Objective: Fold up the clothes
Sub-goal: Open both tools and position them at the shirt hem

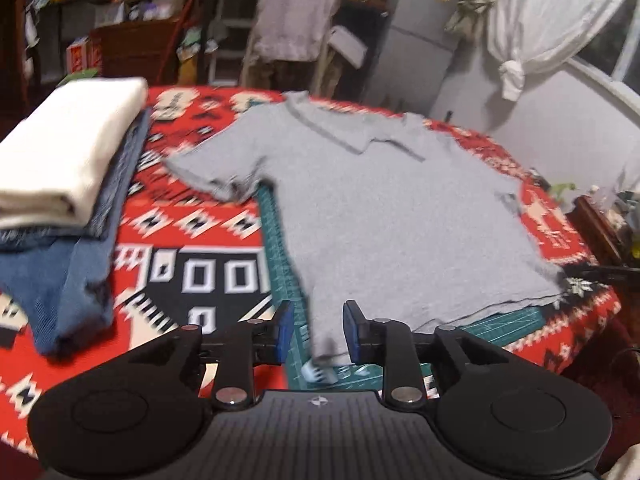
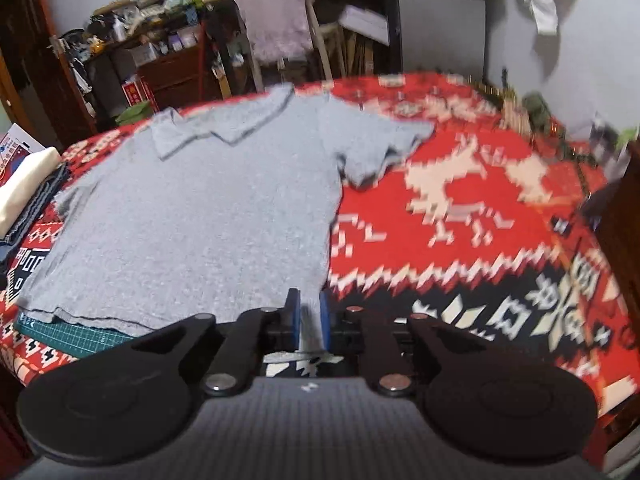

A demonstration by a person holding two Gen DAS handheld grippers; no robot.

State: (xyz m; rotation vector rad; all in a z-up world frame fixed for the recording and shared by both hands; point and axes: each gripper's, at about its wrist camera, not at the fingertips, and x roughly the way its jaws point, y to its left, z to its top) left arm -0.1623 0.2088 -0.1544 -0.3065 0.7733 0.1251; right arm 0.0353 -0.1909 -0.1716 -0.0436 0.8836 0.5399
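Your left wrist camera is looking low from the bed's [image 1: 192, 216] near edge toward its far edge; your right one is sitting further right, both sharing the grey shirt [image 1: 384, 216] [image 2: 192, 216].

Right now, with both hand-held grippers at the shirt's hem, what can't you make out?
- Left hand-held gripper: whether its pads actually pinch the grey shirt; the hem corner is blurred.
- Right hand-held gripper: cloth between the pads, contact unclear.
- Folded stack: cut off by the left-wrist view's edge.
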